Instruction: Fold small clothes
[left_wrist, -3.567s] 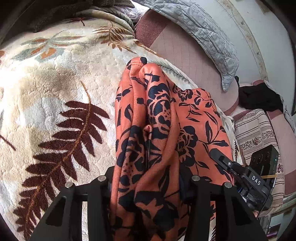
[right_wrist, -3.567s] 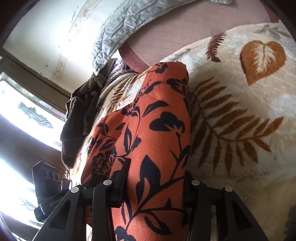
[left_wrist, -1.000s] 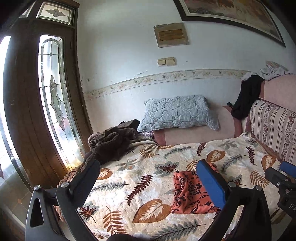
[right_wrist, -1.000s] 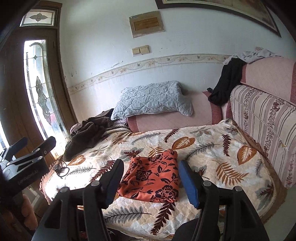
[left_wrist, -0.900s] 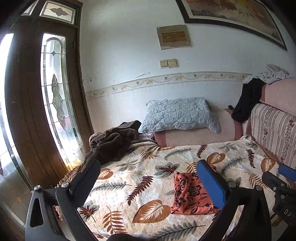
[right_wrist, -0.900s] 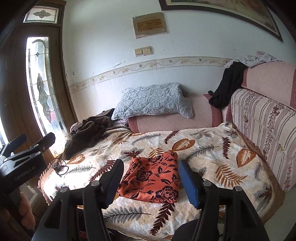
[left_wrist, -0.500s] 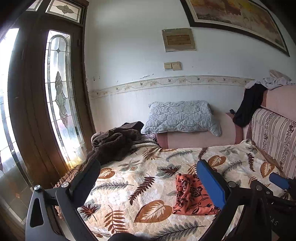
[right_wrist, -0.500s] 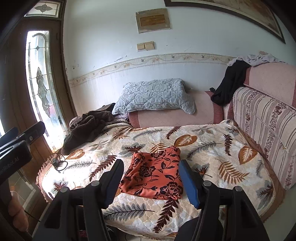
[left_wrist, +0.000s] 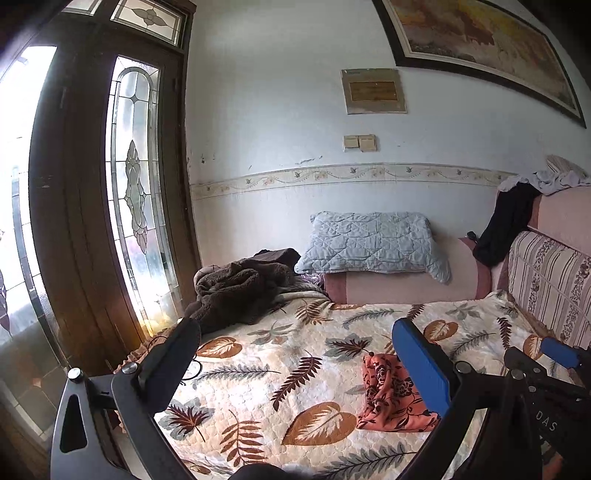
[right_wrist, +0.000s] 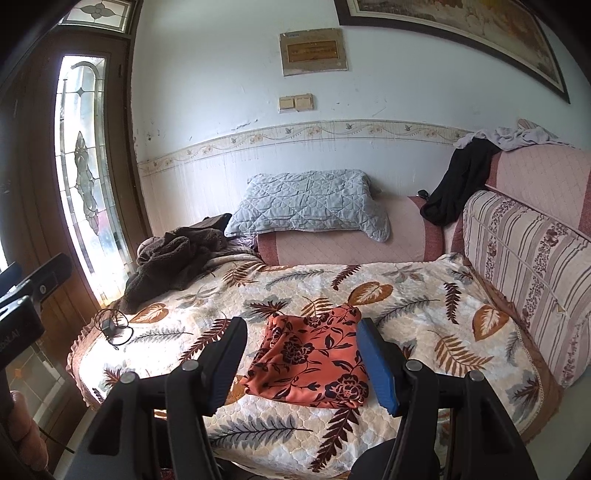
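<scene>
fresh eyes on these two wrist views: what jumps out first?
The orange floral cloth, folded flat on the leaf-print blanket near its front edge, with both grippers open and away from it. Then the brown fleece heap at the blanket's far left corner, and the grey quilted pillow against the wall.
</scene>
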